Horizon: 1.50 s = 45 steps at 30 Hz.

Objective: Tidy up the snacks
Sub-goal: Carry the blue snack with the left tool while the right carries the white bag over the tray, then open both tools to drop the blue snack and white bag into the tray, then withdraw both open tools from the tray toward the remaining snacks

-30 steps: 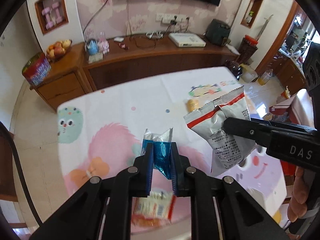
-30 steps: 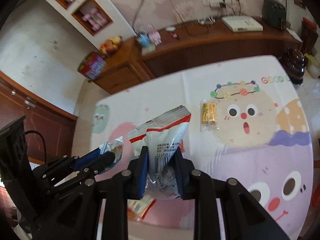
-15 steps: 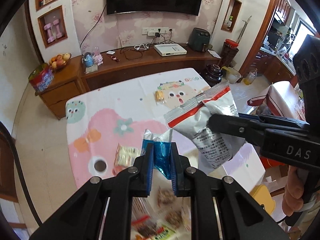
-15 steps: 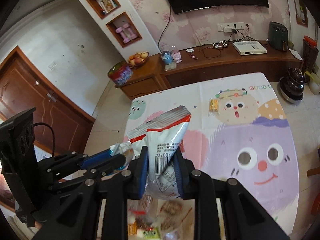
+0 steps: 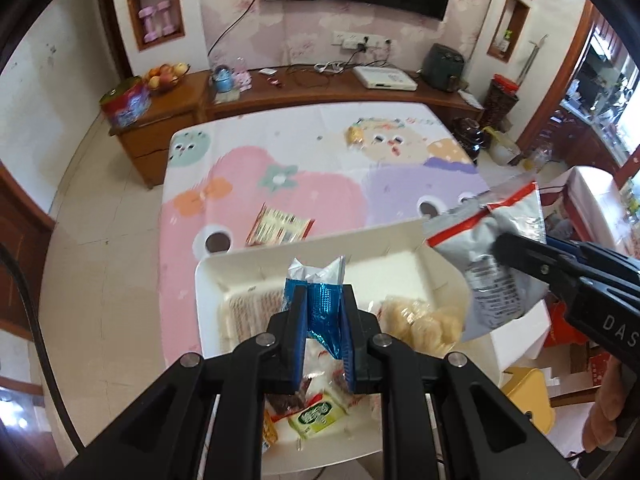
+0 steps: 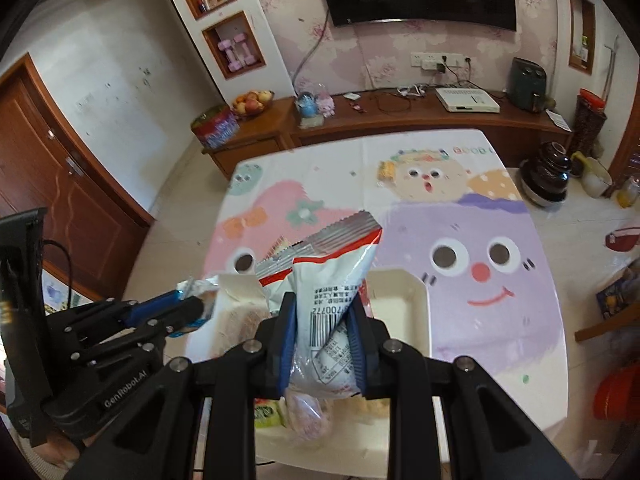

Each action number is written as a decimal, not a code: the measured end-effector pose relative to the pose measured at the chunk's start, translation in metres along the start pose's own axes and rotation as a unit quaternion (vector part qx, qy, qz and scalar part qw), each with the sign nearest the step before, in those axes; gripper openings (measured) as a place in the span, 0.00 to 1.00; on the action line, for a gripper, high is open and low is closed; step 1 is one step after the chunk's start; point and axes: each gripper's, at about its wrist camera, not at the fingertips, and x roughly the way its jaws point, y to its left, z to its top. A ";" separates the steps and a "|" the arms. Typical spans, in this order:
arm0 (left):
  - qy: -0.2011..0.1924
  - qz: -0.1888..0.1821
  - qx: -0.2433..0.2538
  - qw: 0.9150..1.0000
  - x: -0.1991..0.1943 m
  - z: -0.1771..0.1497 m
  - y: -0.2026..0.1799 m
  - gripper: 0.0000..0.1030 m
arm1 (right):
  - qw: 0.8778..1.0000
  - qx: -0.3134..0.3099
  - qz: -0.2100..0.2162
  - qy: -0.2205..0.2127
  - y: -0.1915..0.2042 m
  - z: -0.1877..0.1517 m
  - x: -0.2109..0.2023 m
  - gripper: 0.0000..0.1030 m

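Left gripper (image 5: pixel 323 332) clamps blue packet (image 5: pixel 325 308), held above white box (image 5: pixel 208 280). Right gripper (image 6: pixel 322 338) pinches silver bag (image 6: pixel 332 280) over same box. Box sits on table (image 5: pixel 320 184); orange packet (image 5: pixel 278 226) lies beyond it.

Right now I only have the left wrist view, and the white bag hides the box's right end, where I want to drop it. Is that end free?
Observer: In the right wrist view, the white box shows bare floor at its right end, beside the white bag.
Operator: Is the grip on the bag square?
Observer: The right gripper clamps it from both sides, at the barcode.
Operator: Anything underneath?
Observer: A pink-wrapped snack lies in the box below that gripper.
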 end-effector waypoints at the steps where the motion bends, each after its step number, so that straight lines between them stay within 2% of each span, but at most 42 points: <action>1: 0.001 0.005 0.001 1.000 0.002 -0.003 0.000 0.12 | 1.000 -0.001 -0.004 0.004 -0.001 -0.003 0.002 0.24; 4: 0.007 0.020 0.001 1.000 0.007 -0.013 -0.003 0.13 | 1.000 -0.009 -0.021 0.016 0.000 -0.016 0.009 0.24; 9: 0.016 0.024 -0.005 1.000 0.012 -0.027 -0.007 0.13 | 0.999 -0.017 -0.030 0.026 0.005 -0.029 0.013 0.24; 23: 0.019 0.042 -0.008 0.999 0.011 -0.030 -0.007 0.14 | 0.999 -0.019 -0.032 0.026 0.007 -0.031 0.015 0.26; 25: 0.020 0.047 -0.007 0.999 0.011 -0.030 -0.007 0.22 | 0.999 -0.018 -0.035 0.028 0.008 -0.028 0.015 0.29; 26: 0.021 0.050 -0.008 0.999 0.010 -0.030 -0.007 0.34 | 0.999 -0.019 -0.037 0.029 0.009 -0.026 0.015 0.30; 27: 0.021 0.051 -0.009 0.998 0.010 -0.030 -0.007 0.51 | 0.999 -0.020 -0.037 0.029 0.010 -0.026 0.015 0.30; 29: 0.018 0.054 -0.014 0.998 0.008 -0.030 -0.006 0.72 | 0.999 -0.023 -0.038 0.027 0.010 -0.026 0.014 0.32; 33: 0.012 0.059 -0.017 0.998 0.005 -0.028 -0.006 0.74 | 0.999 -0.021 -0.039 0.023 0.011 -0.020 0.012 0.38; 45: 0.022 0.056 -0.028 0.998 0.009 -0.028 -0.002 0.75 | 0.999 -0.018 -0.036 0.028 0.008 -0.021 0.011 0.39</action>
